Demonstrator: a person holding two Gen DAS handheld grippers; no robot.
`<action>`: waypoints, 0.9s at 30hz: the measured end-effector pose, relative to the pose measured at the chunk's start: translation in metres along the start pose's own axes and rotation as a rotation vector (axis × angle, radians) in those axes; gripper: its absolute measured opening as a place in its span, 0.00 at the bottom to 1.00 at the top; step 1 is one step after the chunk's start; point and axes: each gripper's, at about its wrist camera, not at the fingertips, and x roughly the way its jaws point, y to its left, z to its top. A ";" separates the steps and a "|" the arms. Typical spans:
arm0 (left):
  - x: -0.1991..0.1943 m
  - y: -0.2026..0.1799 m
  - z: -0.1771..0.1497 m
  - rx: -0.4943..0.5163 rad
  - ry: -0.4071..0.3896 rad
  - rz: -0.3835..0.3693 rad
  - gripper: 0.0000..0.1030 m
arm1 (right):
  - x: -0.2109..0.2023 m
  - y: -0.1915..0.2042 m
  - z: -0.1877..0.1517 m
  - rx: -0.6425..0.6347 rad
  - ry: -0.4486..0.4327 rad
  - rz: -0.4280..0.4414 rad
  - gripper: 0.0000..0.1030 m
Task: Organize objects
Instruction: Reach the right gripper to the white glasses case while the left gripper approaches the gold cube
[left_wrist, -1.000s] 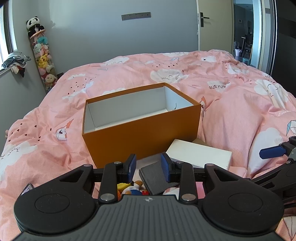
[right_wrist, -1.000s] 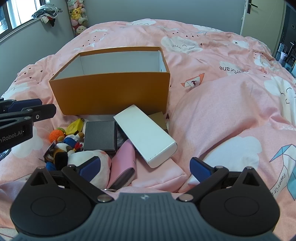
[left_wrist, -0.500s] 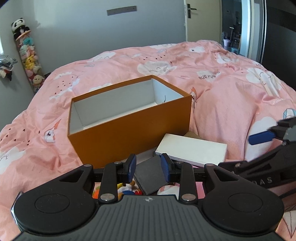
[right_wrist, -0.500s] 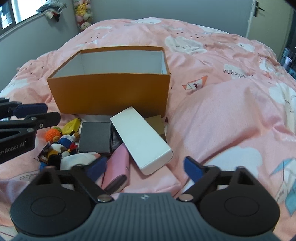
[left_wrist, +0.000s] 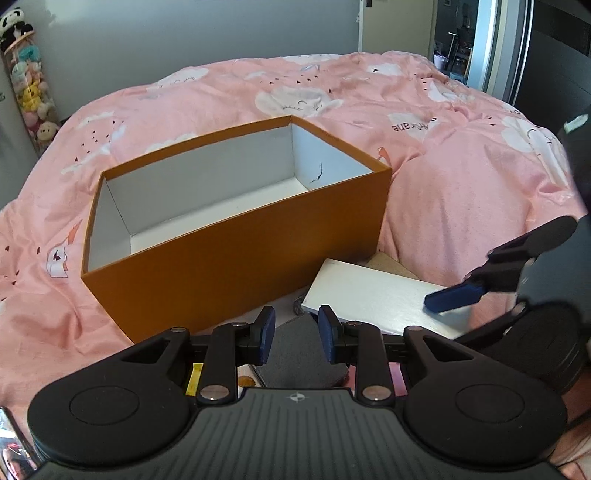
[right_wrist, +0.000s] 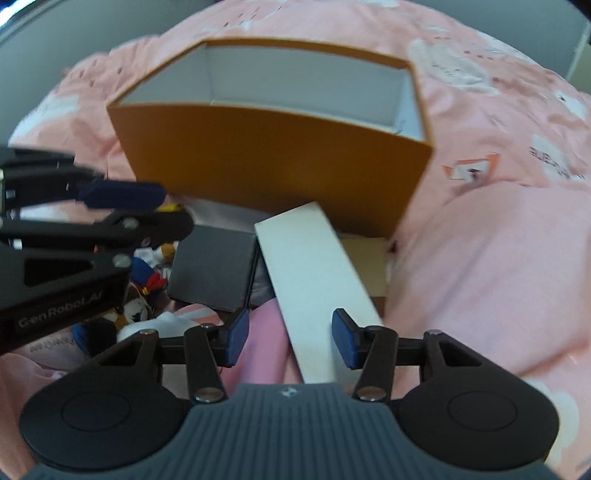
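An open, empty orange box (left_wrist: 236, 254) (right_wrist: 273, 162) stands on the pink bed. In front of it lie a long white box (left_wrist: 373, 299) (right_wrist: 314, 273), a dark grey case (left_wrist: 299, 350) (right_wrist: 214, 269), a pink pouch (right_wrist: 258, 347) and small plush toys (right_wrist: 147, 284). My left gripper (left_wrist: 293, 334) is open, its pads straddling the grey case without pressing it. My right gripper (right_wrist: 290, 339) is open, its pads on either side of the near end of the white box.
The pink duvet (left_wrist: 461, 192) rises in a fold right of the box. A tan card (right_wrist: 364, 266) lies under the white box. A tube of soft toys (left_wrist: 29, 85) stands by the far wall. A doorway (left_wrist: 454, 44) is at the far right.
My right gripper has moved forward and down over the white box and narrowed its opening. My left gripper has moved forward toward the orange box, staying over the grey case.
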 end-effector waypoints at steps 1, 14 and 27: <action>0.003 0.001 0.000 -0.004 0.005 0.003 0.32 | 0.004 0.004 0.002 -0.026 0.000 -0.015 0.52; 0.025 0.024 -0.002 -0.069 0.056 0.048 0.32 | 0.046 0.044 0.013 -0.328 0.047 -0.283 0.63; 0.028 0.025 -0.002 -0.061 0.052 0.030 0.32 | 0.012 0.005 0.017 -0.158 0.093 -0.207 0.62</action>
